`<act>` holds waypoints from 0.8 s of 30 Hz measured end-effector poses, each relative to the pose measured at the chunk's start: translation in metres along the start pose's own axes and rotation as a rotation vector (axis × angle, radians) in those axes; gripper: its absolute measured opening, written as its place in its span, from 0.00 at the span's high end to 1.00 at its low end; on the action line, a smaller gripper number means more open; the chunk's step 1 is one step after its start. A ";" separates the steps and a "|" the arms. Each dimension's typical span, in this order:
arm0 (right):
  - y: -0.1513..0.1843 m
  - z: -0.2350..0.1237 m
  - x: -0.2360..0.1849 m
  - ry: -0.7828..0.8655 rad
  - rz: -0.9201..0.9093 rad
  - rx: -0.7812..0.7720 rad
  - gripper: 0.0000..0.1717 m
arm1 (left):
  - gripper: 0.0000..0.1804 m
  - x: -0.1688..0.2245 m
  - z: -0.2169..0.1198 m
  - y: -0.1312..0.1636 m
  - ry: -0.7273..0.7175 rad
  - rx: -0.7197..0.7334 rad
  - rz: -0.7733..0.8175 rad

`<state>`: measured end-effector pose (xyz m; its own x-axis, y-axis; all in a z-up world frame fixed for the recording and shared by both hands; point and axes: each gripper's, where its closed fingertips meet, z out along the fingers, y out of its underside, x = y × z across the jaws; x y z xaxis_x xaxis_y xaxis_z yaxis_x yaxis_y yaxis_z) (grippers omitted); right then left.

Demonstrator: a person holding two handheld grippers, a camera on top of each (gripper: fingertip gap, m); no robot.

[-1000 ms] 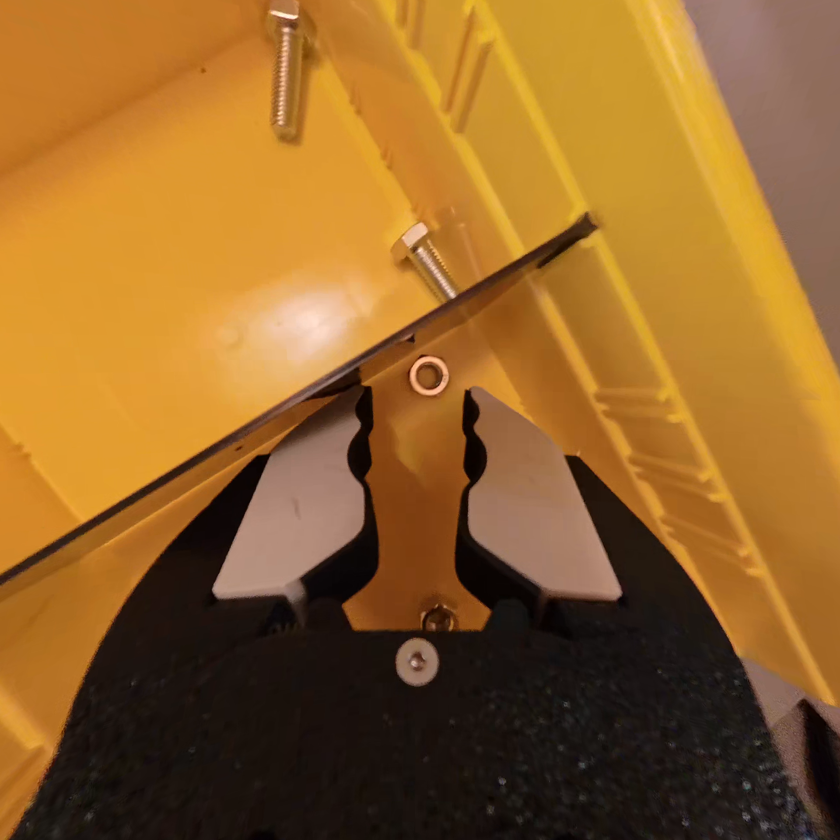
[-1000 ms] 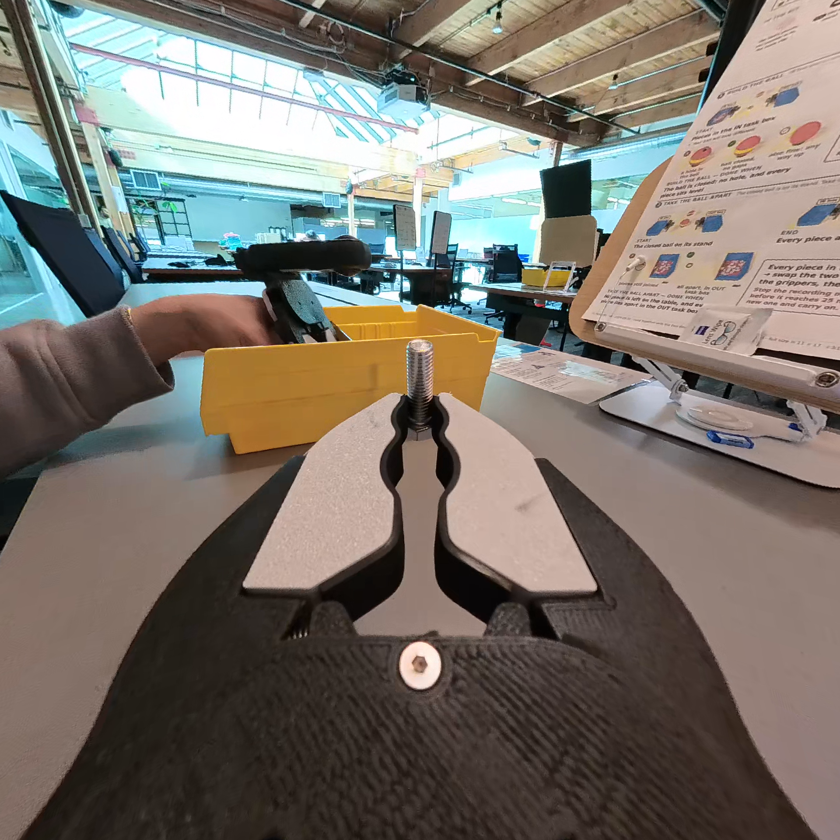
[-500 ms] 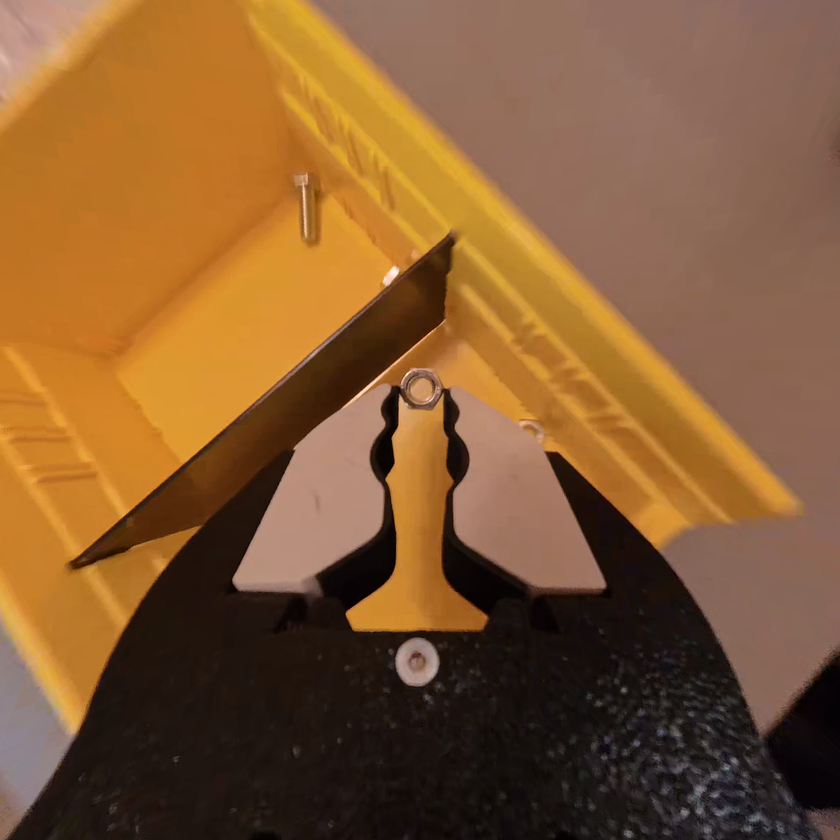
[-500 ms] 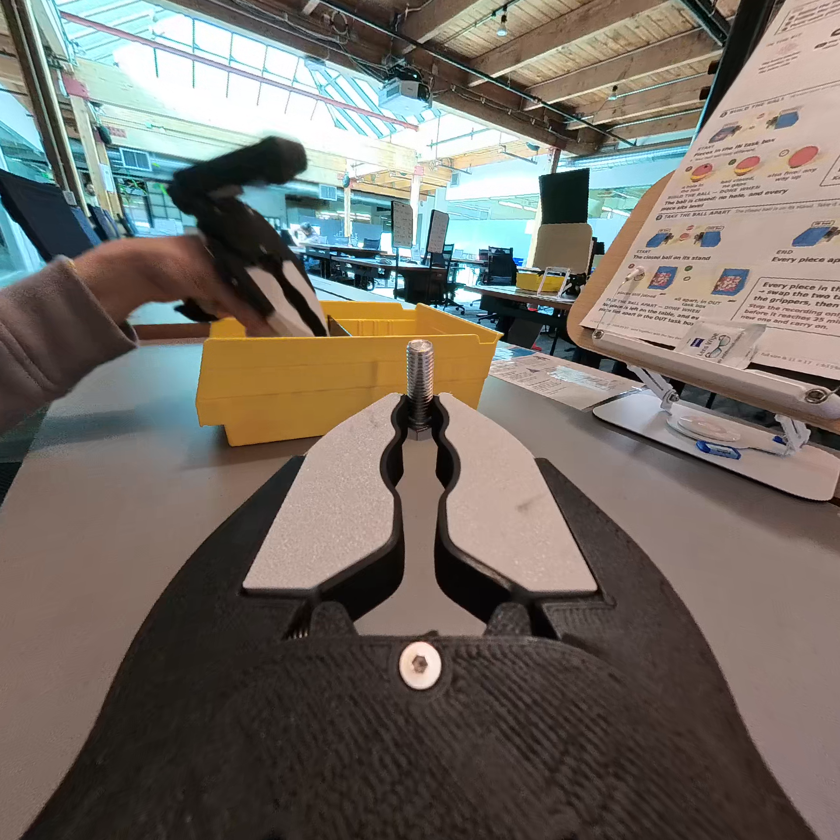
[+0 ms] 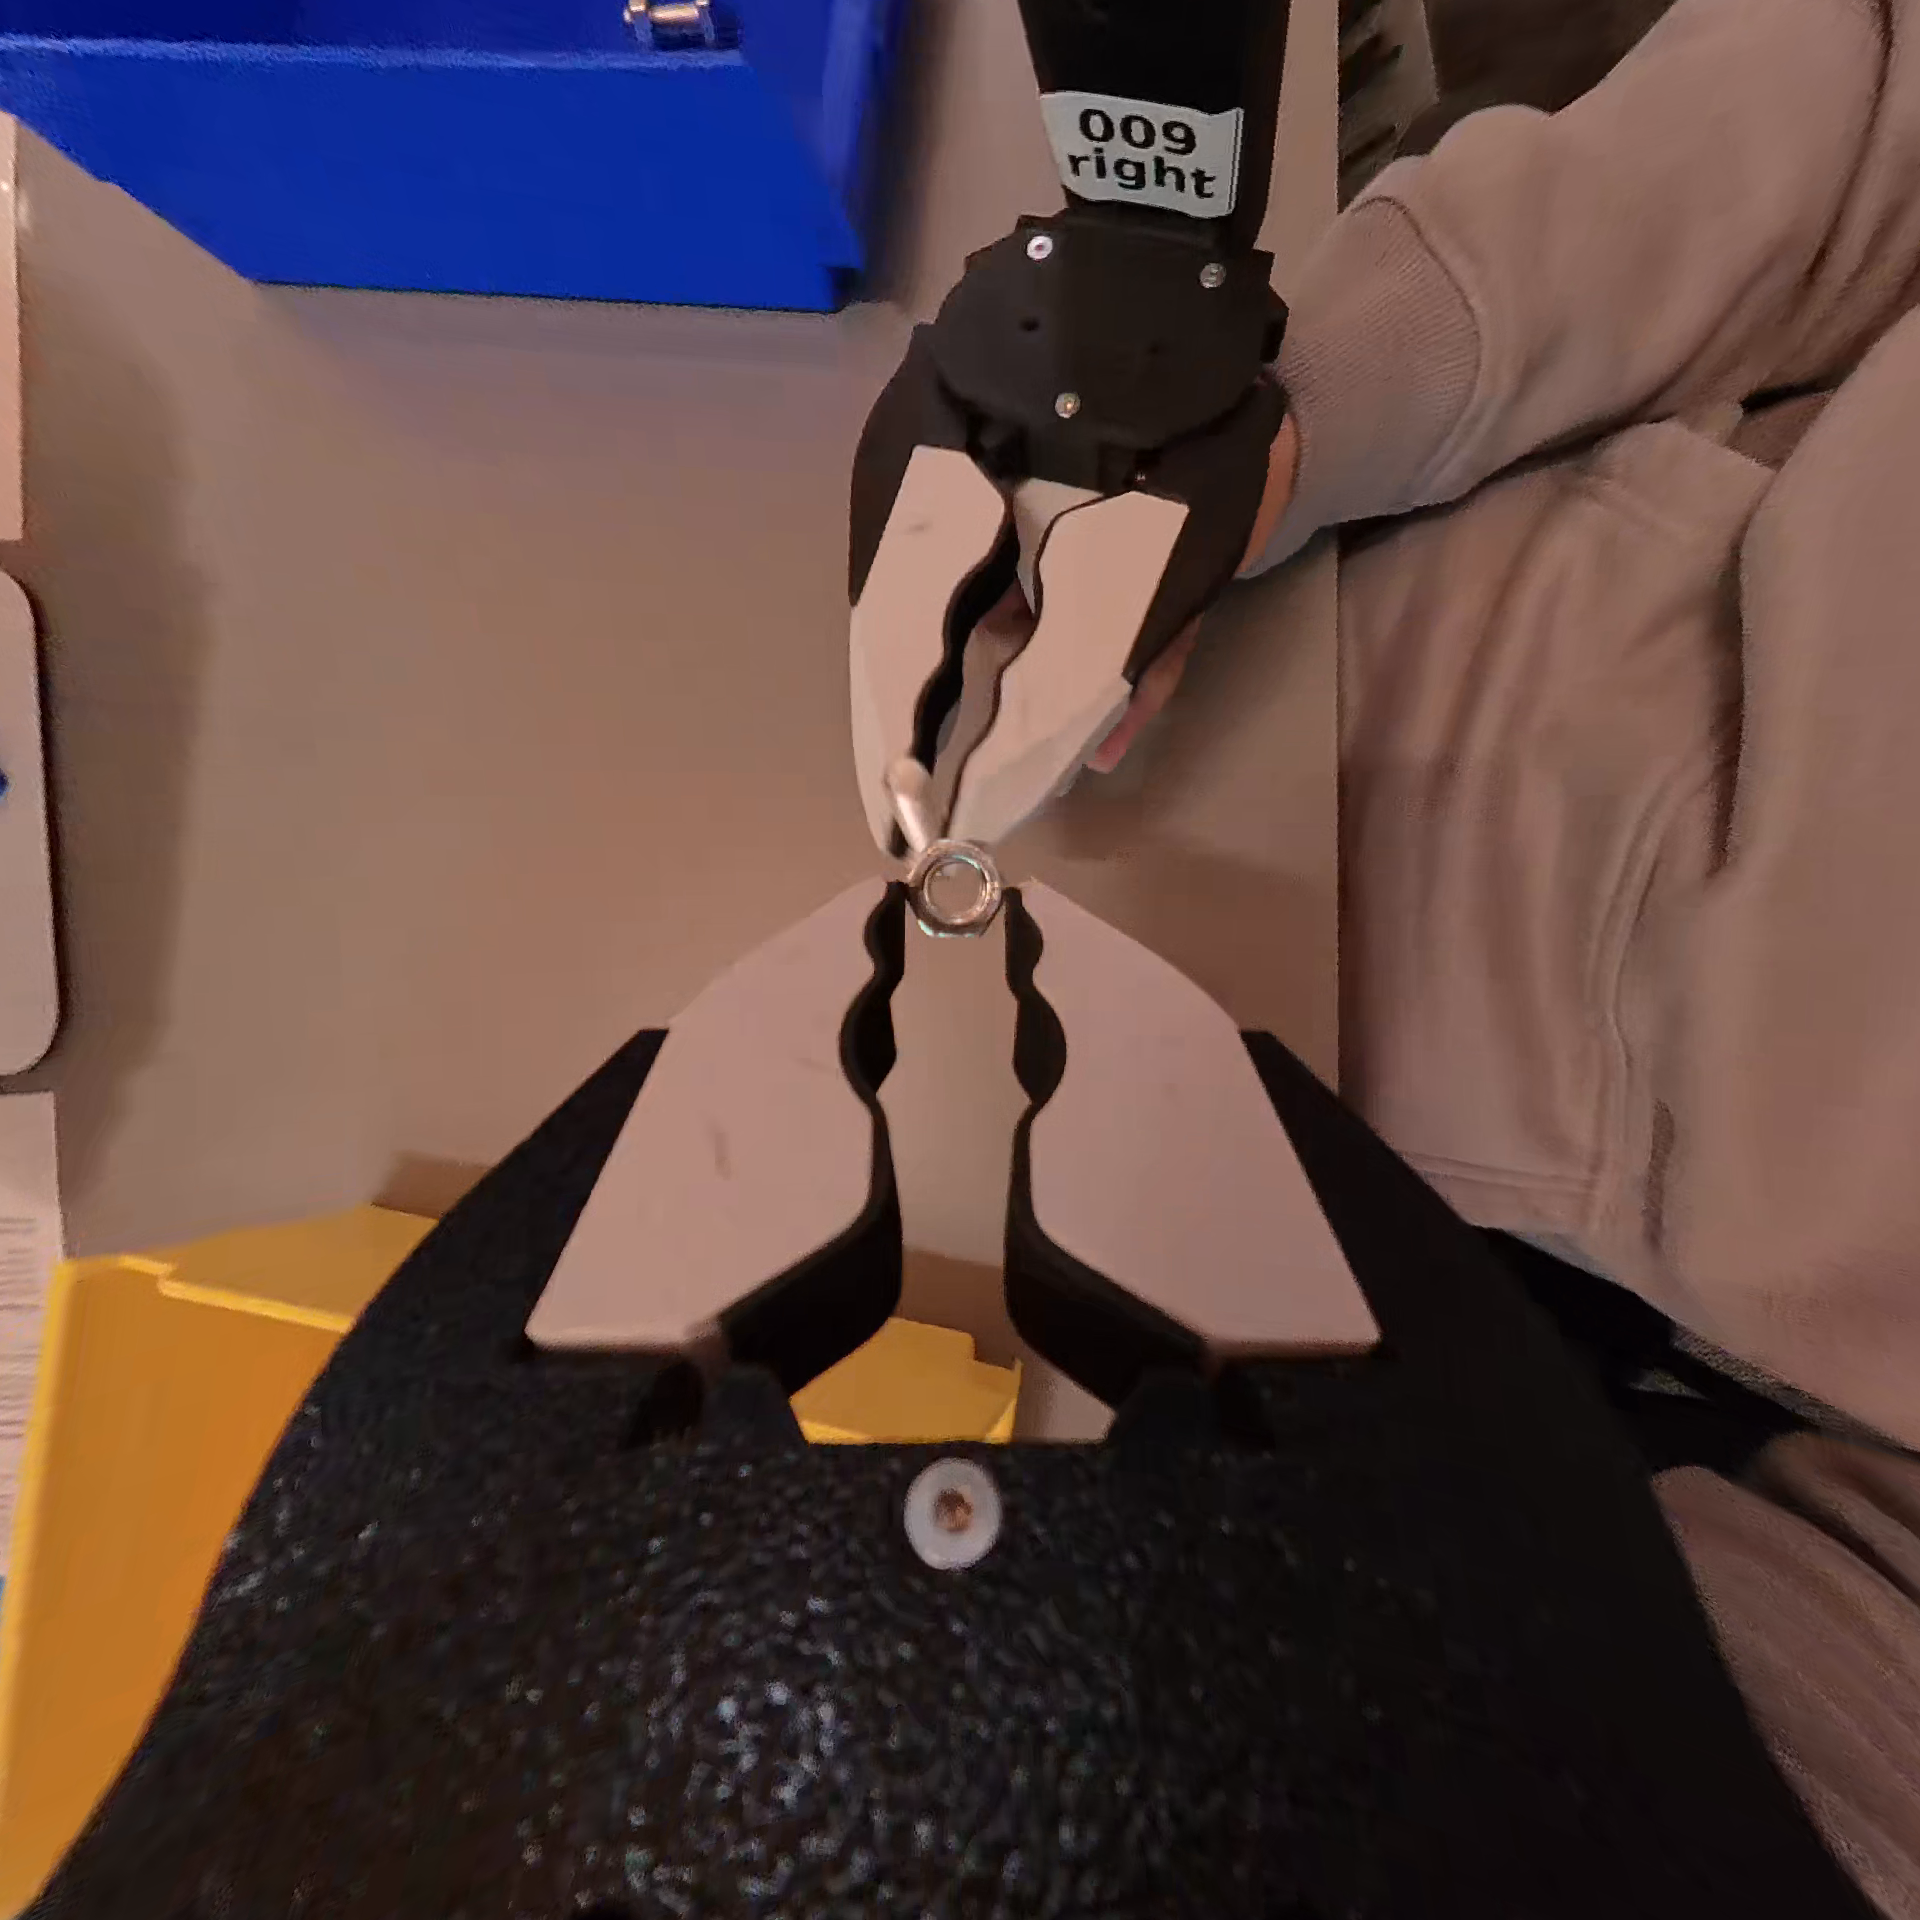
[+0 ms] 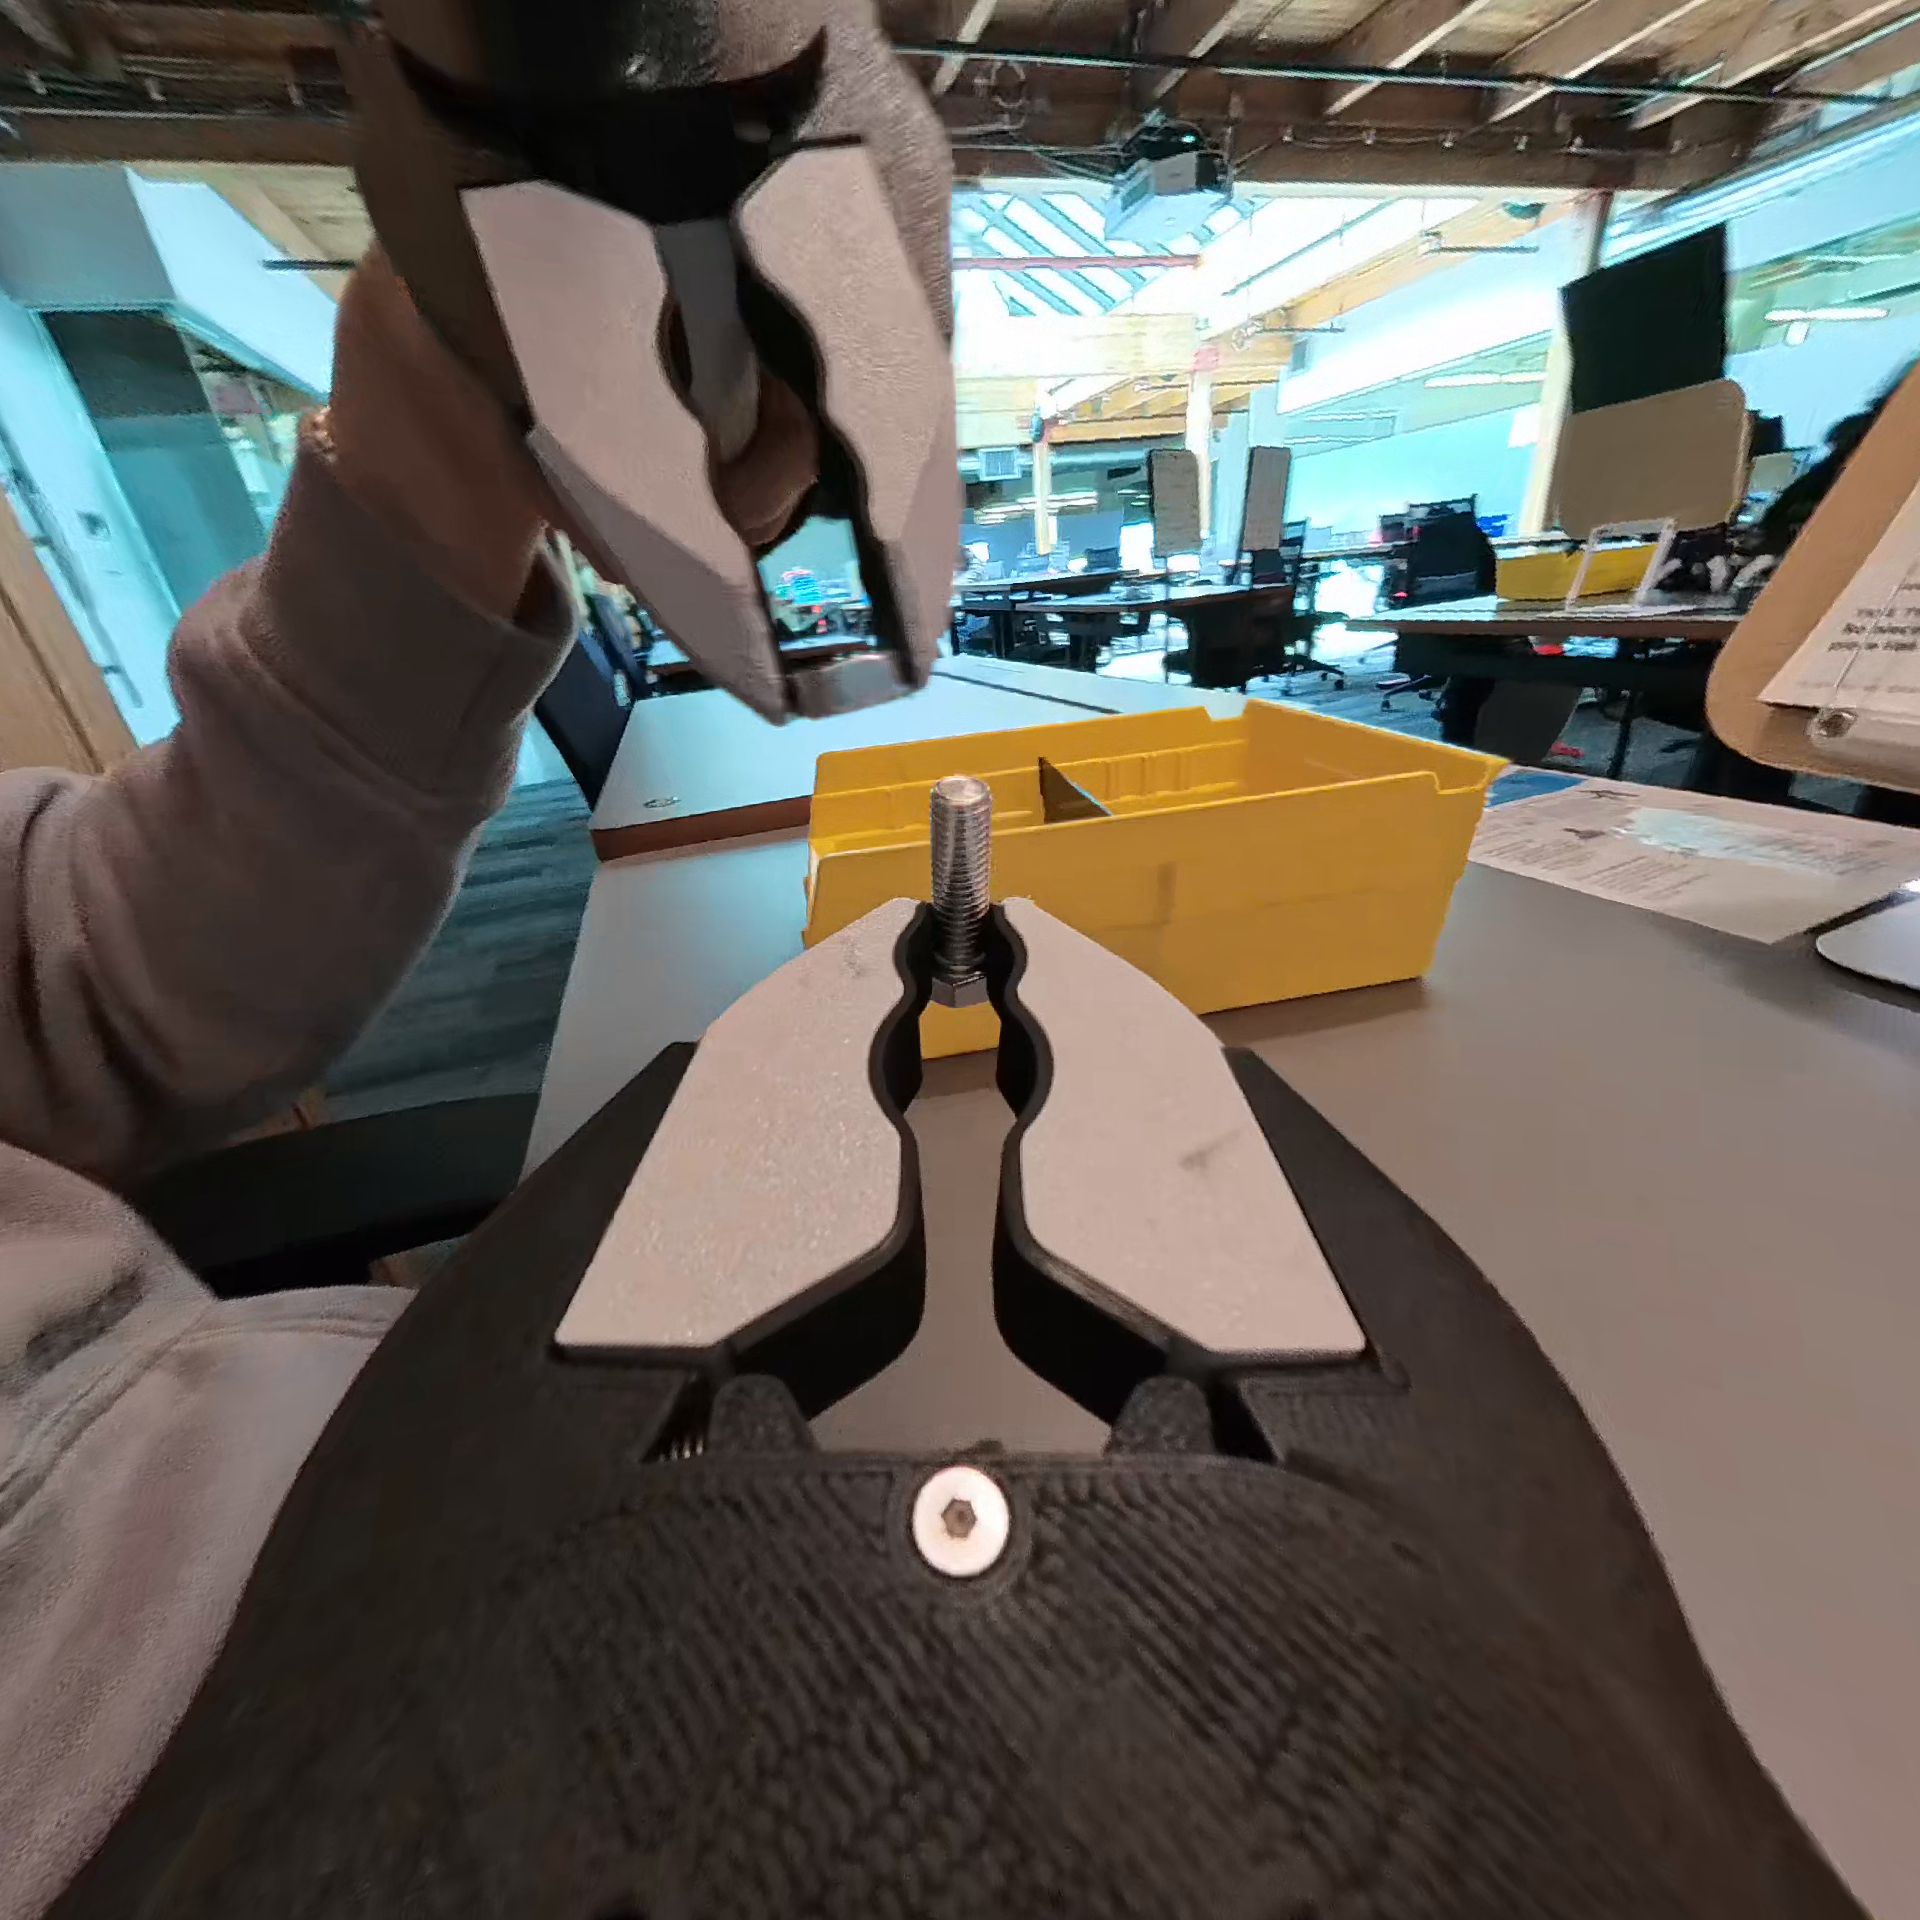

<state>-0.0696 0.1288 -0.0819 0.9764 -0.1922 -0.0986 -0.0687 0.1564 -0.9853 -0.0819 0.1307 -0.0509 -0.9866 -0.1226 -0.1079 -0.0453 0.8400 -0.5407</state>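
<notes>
Left gripper (image 5: 954,899): fingers nearly closed, tips pressed on the two sides of a silver hex nut (image 5: 952,894). Nut lies flat across the tips, bore open toward the camera. From the right wrist view the same gripper (image 6: 831,686) hangs high, tilted down, a grey metal piece clamped at its tips, above and a little left of the bolt, not touching it.

Right gripper (image 6: 961,935): fingers narrowly apart, closed on a silver bolt (image 6: 960,883). Bolt stands upright, hex head down in the notch between the pads, threaded shank sticking up past the tips. In the left wrist view this gripper (image 5: 920,831) points toward the nut, the bolt end (image 5: 914,805) just beside it; contact between them cannot be told.

Around: grey bench (image 6: 1558,1195). Yellow bin (image 6: 1195,894) behind the bolt, with a dark divider (image 6: 1070,795) inside. Blue bin (image 5: 468,156) at the far side in the left wrist view. Papers (image 6: 1683,852) right of the yellow bin. Beige sleeve (image 6: 260,810) on the left arm.
</notes>
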 end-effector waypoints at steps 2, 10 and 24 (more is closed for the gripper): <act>0.000 -0.002 -0.002 -0.025 -0.026 -0.011 0.95 | 0.90 -0.004 0.004 -0.008 -0.006 -0.022 0.007; 0.011 -0.002 -0.004 -0.045 -0.115 -0.099 0.95 | 0.90 -0.002 0.021 -0.006 0.049 -0.139 0.029; 0.022 0.000 -0.005 -0.063 -0.136 -0.151 0.95 | 0.90 0.001 0.031 0.008 0.058 -0.205 0.096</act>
<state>-0.0762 0.1329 -0.1029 0.9892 -0.1404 0.0411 0.0394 -0.0149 -0.9991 -0.0787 0.1212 -0.0816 -0.9950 -0.0111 -0.0992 0.0244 0.9368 -0.3490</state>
